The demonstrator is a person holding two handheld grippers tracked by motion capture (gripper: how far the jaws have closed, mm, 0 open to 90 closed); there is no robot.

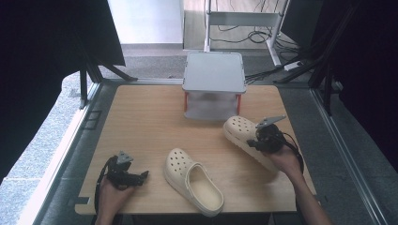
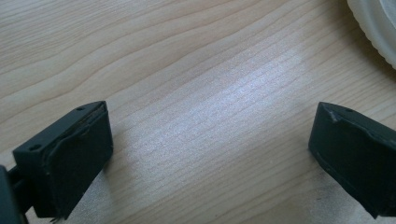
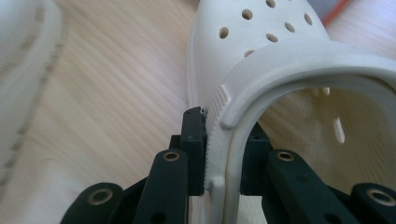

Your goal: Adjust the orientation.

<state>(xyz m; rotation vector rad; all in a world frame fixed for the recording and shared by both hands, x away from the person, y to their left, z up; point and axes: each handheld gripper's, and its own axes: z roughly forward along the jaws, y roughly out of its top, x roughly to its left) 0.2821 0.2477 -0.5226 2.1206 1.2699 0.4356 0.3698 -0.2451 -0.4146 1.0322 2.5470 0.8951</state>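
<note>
Two cream perforated clogs were present on the counter (image 1: 141,117). The held clog (image 1: 239,133) lay at the right side, just in front of a grey stand (image 1: 214,72) with red legs. The right tool (image 1: 261,139) was clenched on its side wall. The right gripper view showed what the high view could not: the ridged rim of that clog (image 3: 261,70) pinched between the two pads, with the heel strap arching above the jaws. The second clog (image 1: 193,180) lay near the counter's front edge, opening upward. The left tool (image 1: 136,177) rested to its left, jaws released and wide apart over bare wood in its own view (image 2: 210,154), with the sole edge of the second clog (image 2: 373,23) at the corner.
</note>
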